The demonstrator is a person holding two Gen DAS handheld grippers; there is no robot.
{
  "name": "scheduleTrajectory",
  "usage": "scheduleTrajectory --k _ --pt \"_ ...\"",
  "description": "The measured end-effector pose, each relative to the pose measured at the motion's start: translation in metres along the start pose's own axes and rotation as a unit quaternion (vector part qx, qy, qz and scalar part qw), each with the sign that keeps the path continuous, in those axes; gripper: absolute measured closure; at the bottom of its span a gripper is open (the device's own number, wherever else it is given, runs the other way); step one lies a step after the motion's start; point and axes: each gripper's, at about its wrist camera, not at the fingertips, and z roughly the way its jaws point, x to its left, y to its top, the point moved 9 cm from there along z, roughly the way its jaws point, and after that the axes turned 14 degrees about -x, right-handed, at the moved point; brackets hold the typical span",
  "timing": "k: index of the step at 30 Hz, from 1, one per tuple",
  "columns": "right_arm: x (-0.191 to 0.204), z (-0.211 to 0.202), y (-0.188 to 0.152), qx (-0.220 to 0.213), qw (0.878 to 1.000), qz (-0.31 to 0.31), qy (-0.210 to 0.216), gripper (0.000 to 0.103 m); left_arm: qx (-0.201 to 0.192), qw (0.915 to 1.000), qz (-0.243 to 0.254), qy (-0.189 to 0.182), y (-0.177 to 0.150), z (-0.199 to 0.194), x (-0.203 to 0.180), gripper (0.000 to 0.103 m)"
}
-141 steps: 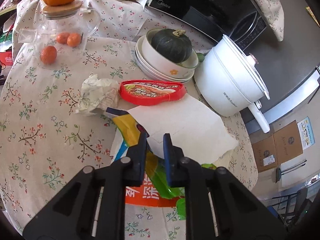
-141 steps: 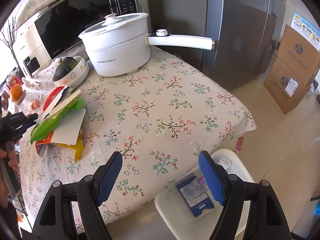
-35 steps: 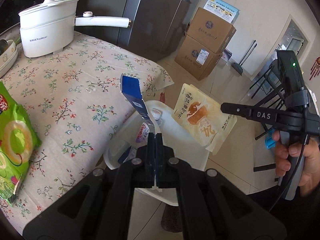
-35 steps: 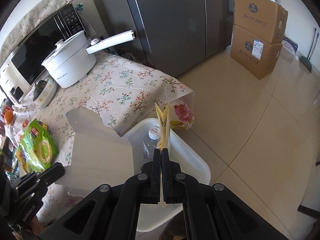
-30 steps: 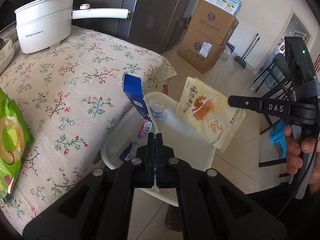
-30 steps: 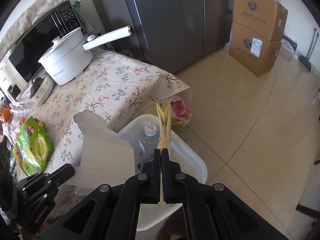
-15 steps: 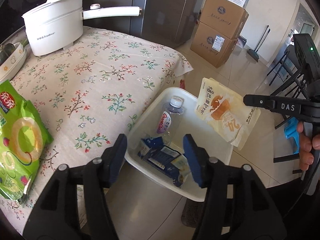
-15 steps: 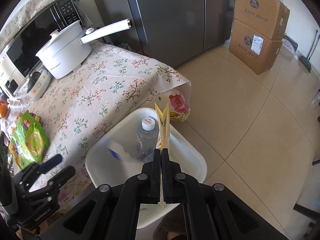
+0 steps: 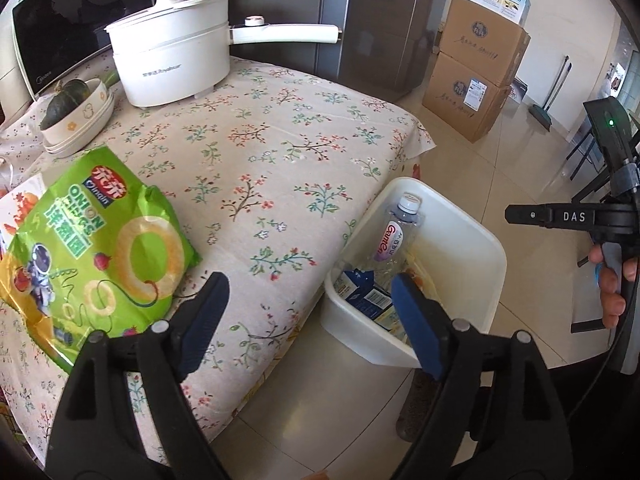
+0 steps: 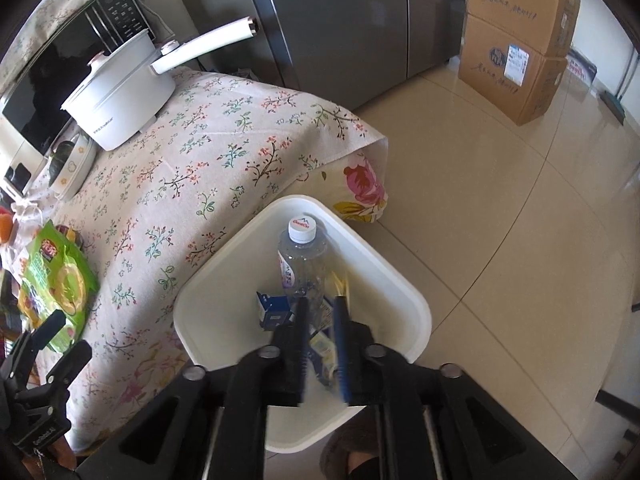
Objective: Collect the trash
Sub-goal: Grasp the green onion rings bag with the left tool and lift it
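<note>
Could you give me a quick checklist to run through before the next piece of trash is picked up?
1. Left gripper empty, fingers wide apart: ok.
2. Right gripper let go of the yellow pouch, which sits in the bin: ok; fingers blurred, parted.
3. White bin beside the table edge, bottle and blue carton inside, with room left: ok.
4. Green snack bag flat on the tablecloth, nothing on top: ok.
5. Other trash beyond the bag: cannot tell, mostly out of frame.
</note>
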Motion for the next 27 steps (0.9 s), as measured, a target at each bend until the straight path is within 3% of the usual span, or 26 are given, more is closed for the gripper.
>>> scheduleTrajectory --k 2,4,16,27 --pt "0.004 -0.002 0.000 -0.003 1.000 0.000 0.000 0.052 0.000 1.0000 -0.002 0.005 -0.001 -0.003 0.007 0.020" --pt "0.011 -0.005 0.002 -0.010 1.000 -0.004 0.004 0.046 -0.001 1.0000 -0.004 0.008 -0.001 -0.008 0.012 0.020" --pt "0.057 -0.007 0.004 -0.009 0.999 -0.023 0.024 0.031 -0.013 0.9983 -0.030 0.048 0.001 -0.032 0.067 0.019" --pt "0.096 -0.005 0.002 -0.004 0.998 -0.042 0.044 0.029 -0.016 0.9895 -0.102 0.101 -0.013 -0.057 0.148 0.019"
